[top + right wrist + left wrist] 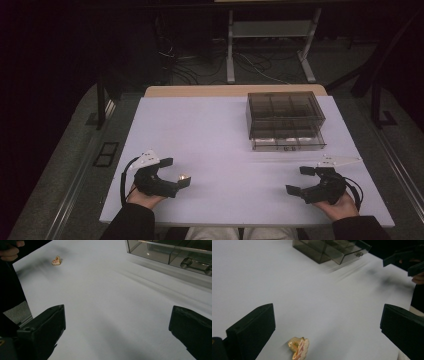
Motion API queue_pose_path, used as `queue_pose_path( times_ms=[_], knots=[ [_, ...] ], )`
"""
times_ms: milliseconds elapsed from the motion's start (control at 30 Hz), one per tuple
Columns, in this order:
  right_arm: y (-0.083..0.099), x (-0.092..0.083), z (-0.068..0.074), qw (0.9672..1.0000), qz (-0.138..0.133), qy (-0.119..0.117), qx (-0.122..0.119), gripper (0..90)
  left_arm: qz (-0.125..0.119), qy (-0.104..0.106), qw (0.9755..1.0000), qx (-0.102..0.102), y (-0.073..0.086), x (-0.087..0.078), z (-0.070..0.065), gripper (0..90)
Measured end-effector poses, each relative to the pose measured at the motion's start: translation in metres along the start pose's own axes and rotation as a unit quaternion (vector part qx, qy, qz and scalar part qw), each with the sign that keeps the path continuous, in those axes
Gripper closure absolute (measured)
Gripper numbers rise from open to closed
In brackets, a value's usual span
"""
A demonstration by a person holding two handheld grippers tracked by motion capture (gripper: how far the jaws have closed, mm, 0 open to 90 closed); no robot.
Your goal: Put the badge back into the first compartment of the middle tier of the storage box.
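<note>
While both grippers rest wide apart at the near edge of the white table [215, 130], a small gold trinket [182, 176] lies between the left gripper's [177, 171] spread jaws.

From the left gripper view the trinket [299, 348] sits near its left jaw, untouched. From the right gripper view, the right gripper [117, 332] gapes empty, with the smoky clear drawer box [172, 252] ahead.

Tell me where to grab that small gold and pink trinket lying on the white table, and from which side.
Probably from straight above, with the left tool, which sits open right beside the small gold and pink trinket. It lies flat and low on the white table, so closing the jaws across its narrower width, at its edges, looks safest. Its finer shape is too small to tell.
</note>
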State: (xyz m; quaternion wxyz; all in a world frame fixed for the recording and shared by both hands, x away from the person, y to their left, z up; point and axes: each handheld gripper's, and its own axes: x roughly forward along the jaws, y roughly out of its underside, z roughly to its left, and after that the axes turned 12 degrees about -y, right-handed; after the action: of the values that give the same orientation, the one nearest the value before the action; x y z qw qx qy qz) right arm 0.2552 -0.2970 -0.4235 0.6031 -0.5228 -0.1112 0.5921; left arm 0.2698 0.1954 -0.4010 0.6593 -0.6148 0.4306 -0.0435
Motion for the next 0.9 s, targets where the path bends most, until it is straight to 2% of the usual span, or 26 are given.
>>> queue_pose_path(
  times_ms=[100,500,900],
  knots=[
    [0.000,0.000,0.000,1.0000,-0.001,-0.001,-0.001,0.3,0.007,-0.001,1.0000,-0.004,-0.004,-0.002,0.005,0.0],
    [0.000,0.001,0.001,1.0000,0.000,-0.001,0.000,0.3,0.028,-0.004,0.9996,0.003,-0.019,-0.008,0.017,0.0],
    [0.000,0.002,0.001,1.0000,0.008,-0.002,-0.006,0.3,0.059,0.004,0.9982,0.003,-0.025,0.002,0.029,0.0]
  ],
)
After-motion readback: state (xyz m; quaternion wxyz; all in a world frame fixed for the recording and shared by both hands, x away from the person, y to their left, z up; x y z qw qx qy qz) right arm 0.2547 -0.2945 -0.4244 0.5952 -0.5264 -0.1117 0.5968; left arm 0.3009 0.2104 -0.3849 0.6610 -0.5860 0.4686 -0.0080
